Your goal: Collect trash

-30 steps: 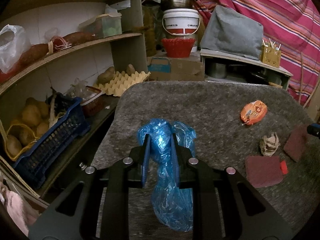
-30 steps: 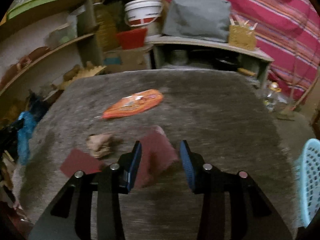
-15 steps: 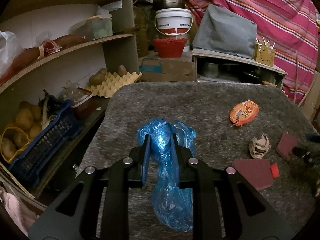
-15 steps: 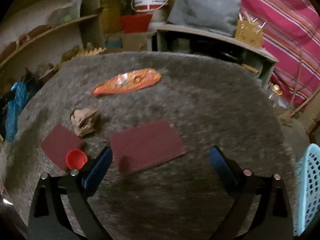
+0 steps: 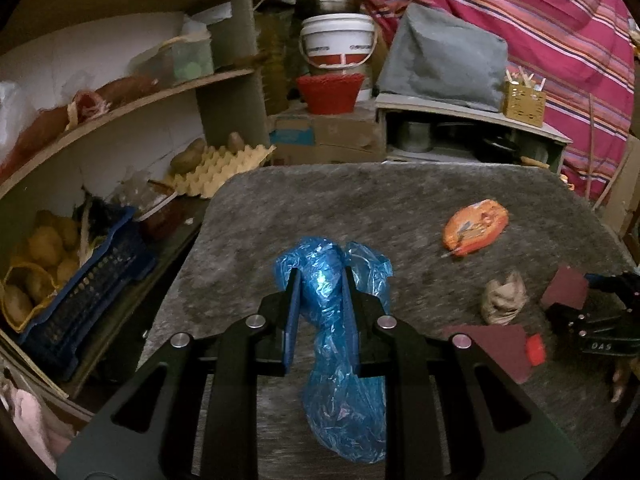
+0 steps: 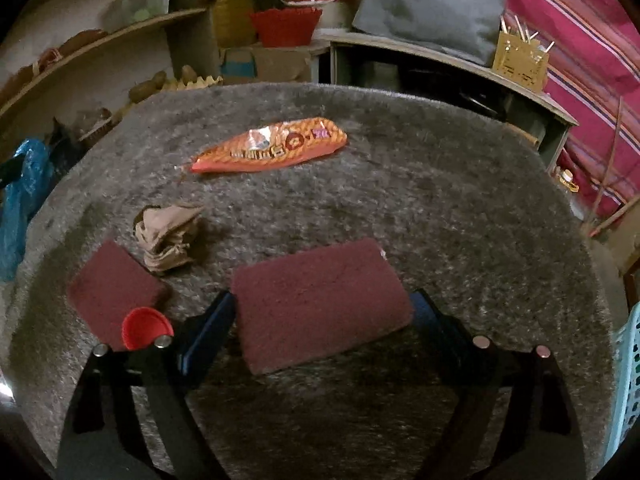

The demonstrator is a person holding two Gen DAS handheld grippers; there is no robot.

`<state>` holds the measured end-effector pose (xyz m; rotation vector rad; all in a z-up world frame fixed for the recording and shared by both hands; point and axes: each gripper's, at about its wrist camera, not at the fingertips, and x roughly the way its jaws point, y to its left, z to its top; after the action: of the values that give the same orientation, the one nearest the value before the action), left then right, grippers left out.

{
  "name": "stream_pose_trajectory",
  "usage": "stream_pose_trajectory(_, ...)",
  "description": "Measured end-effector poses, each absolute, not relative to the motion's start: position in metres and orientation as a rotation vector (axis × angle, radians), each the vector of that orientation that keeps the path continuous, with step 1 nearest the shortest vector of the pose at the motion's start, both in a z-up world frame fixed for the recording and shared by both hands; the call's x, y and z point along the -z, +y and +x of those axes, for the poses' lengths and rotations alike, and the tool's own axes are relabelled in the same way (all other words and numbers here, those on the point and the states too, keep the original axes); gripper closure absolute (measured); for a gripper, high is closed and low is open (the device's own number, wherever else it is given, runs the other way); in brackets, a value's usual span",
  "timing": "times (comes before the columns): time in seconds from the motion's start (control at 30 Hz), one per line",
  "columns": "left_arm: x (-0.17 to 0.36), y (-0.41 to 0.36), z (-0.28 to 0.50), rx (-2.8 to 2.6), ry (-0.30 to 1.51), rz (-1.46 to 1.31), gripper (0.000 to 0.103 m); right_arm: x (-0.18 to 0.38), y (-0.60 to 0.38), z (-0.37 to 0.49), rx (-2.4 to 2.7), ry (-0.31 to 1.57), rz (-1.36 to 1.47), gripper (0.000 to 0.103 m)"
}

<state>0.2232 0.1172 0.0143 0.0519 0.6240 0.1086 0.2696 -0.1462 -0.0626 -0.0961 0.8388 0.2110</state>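
The left gripper (image 5: 320, 300) has its jaws clamped on a crumpled blue plastic bag (image 5: 340, 360) hanging over the grey-carpeted desk (image 5: 360, 200). The right gripper (image 6: 320, 320) stands wide, jaws closing, a maroon pad (image 6: 320, 304) lying flat between them with the pads not pressing it. Left of it are a red cap (image 6: 146, 328) on a second maroon pad (image 6: 108, 288), a crumpled paper wad (image 6: 168, 236) and an orange snack wrapper (image 6: 272, 148) (all loose on the desk); the blue crate (image 5: 80, 292) on the shelf holds potatoes (image 5: 52, 240).
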Motion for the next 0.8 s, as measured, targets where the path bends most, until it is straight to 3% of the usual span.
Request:
stream_pose_trajectory(0.33, -0.050, 0.003, 0.215, 0.073, 0.541, 0.084, 0.085, 0.002, -0.272, 0.226, -0.038, 0.704, 0.094, 0.016)
stream_pose_trajectory(0.8, -0.041, -0.207, 0.211, 0.394, 0.535, 0.131, 0.084, -0.026, -0.478, 0.140, 0.315, 0.600, 0.168, 0.016)
